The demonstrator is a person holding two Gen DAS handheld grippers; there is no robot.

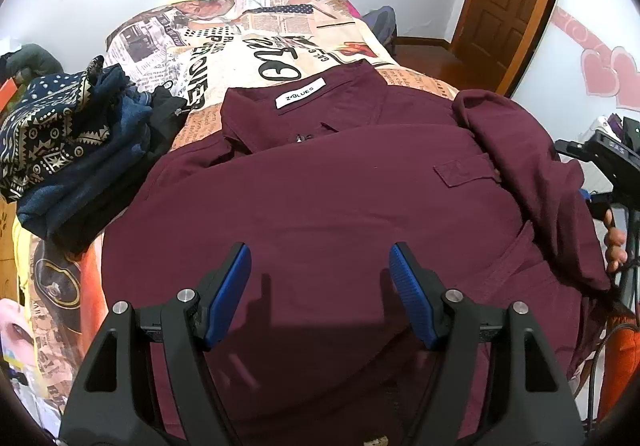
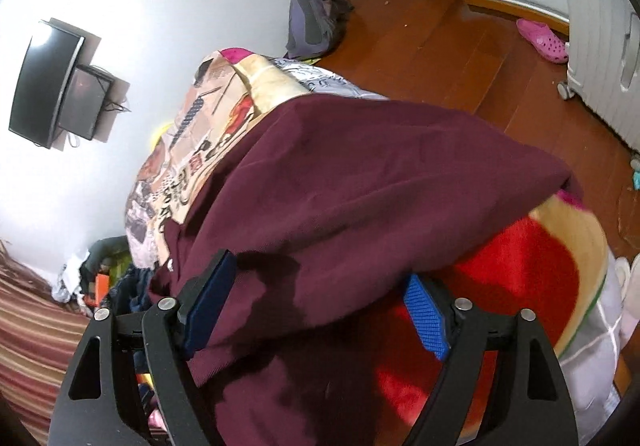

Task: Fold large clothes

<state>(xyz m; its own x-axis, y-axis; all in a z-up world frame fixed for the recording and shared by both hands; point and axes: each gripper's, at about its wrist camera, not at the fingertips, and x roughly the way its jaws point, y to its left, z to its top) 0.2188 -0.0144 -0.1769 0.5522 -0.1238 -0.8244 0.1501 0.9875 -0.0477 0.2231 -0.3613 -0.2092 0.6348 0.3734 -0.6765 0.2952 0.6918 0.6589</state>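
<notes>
- We see a bed (image 1: 280,46) with a newspaper-print cover filling the upper centre of the left wrist view; in the right wrist view it runs from centre toward the left.
- A maroon shirt (image 1: 320,206) lies spread on the bed, centre of frame, collar and white label toward the top, one sleeve folded over at the right.
- A pile of dark clothes (image 1: 72,150) sits at the left edge, just beside the shirt.
- The left hand-held gripper (image 1: 320,286) is at lower centre above the shirt, jaws wide apart, nothing between the pads.
- The right hand-held gripper (image 2: 316,310) is at lower centre of its view, jaws apart; maroon cloth drapes between them, and we can't tell if the pads press it.
- A pink clog (image 2: 544,40) lies on the wood floor, upper right.
</notes>
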